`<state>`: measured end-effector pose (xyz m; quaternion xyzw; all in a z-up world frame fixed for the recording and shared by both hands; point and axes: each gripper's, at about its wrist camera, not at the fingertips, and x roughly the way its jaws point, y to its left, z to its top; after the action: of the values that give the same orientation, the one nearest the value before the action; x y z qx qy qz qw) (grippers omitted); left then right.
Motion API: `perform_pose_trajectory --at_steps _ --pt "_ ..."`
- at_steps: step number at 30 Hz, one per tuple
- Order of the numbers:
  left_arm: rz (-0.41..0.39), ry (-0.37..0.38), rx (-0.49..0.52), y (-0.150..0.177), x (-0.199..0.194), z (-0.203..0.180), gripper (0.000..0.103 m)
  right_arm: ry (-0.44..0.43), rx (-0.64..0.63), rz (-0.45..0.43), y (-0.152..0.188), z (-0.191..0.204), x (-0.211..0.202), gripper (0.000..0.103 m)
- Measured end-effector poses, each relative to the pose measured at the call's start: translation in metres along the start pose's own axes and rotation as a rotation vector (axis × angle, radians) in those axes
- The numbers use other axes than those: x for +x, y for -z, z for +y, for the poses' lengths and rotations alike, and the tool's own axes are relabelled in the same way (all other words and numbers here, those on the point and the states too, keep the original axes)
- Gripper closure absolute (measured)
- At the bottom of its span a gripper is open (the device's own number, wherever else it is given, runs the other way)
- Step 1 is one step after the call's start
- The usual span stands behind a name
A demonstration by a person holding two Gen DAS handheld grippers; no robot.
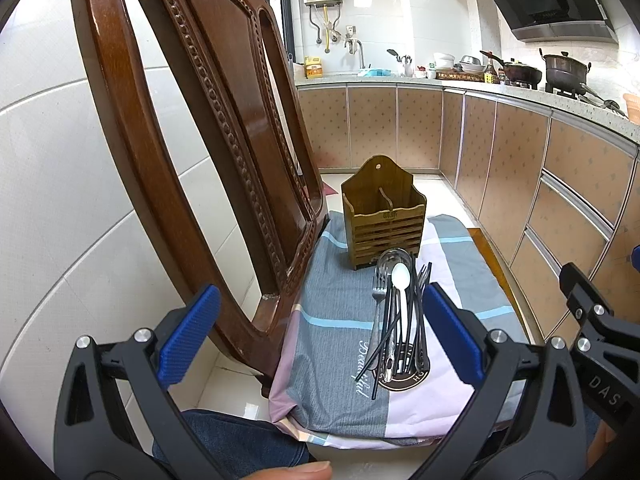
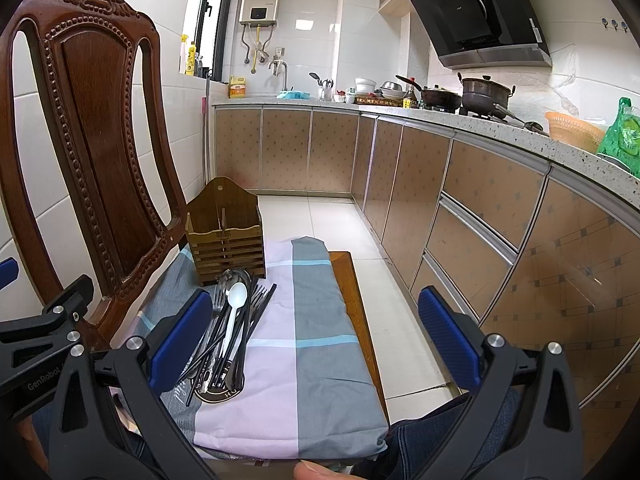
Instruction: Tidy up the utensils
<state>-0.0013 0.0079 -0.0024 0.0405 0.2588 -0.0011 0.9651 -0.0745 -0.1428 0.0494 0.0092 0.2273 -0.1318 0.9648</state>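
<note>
Task not started. Utensil pile [image 1: 394, 320] (white spoon [image 1: 400, 276], forks, black chopsticks) loose on cloth-covered chair seat [image 1: 332, 304], just before wooden holder [image 1: 384, 216]; both 2 compartments apparently empty. Left gripper [image 1: 320, 336], right gripper [image 2: 316, 340]: jaws spread wide, holding nothing.

The brown slatted wooden utensil caddy [image 2: 225, 236] stands at the far end of the grey, lilac and blue checked cloth [image 2: 316, 320], with the carved dark wooden chair back [image 2: 96, 152] rising close on its left and closing that side off. Just in front of the caddy lies a pile of black chopsticks, steel forks and spoons and a white plastic spoon [image 1: 400, 312], touching its base, so the near approach is crowded. Right of the caddy and pile the cloth is bare, and beyond it open white floor tiles [image 2: 332, 224] run to the tan patterned cabinet fronts [image 2: 472, 216].
</note>
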Motion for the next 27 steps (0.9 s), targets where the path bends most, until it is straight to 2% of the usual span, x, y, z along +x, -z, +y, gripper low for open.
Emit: perform_pose_trajectory --at_steps 7,9,14,15,16,17,18,20,21,22,24,27 --pt "0.020 -0.012 0.006 0.002 0.007 0.000 0.004 0.023 -0.035 0.023 0.003 0.001 0.013 0.003" --pt "0.041 -0.005 0.015 0.005 0.015 -0.001 0.004 0.026 -0.063 0.072 0.006 -0.003 0.032 0.003" --pt "0.135 0.028 0.040 0.015 0.047 -0.013 0.004 0.100 -0.107 0.199 0.028 -0.018 0.086 0.003" --pt "0.153 0.028 0.049 0.018 0.054 -0.017 0.005 0.097 -0.116 0.232 0.033 -0.019 0.099 0.007" --pt "0.180 0.028 0.058 0.021 0.066 -0.021 0.012 0.092 -0.121 0.254 0.038 -0.019 0.107 0.016" --pt "0.200 0.029 0.062 0.024 0.074 -0.024 0.022 0.084 -0.121 0.276 0.042 -0.020 0.116 0.020" --pt "0.223 0.036 0.068 0.026 0.084 -0.027 0.027 0.069 -0.122 0.299 0.046 -0.019 0.126 0.026" --pt "0.272 0.063 0.075 0.029 0.106 -0.032 0.048 0.021 -0.126 0.355 0.053 -0.016 0.147 0.036" --pt "0.294 0.073 0.083 0.030 0.117 -0.035 0.052 -0.007 -0.123 0.388 0.055 -0.014 0.160 0.045" --pt "0.309 0.082 0.093 0.030 0.128 -0.038 0.055 -0.036 -0.115 0.413 0.056 -0.012 0.172 0.051" --pt "0.340 0.084 0.115 0.027 0.156 -0.044 0.057 -0.094 -0.087 0.464 0.052 -0.008 0.198 0.055" --pt "0.370 0.108 0.152 0.020 0.195 -0.053 0.057 -0.159 -0.068 0.509 0.039 0.007 0.238 0.056"
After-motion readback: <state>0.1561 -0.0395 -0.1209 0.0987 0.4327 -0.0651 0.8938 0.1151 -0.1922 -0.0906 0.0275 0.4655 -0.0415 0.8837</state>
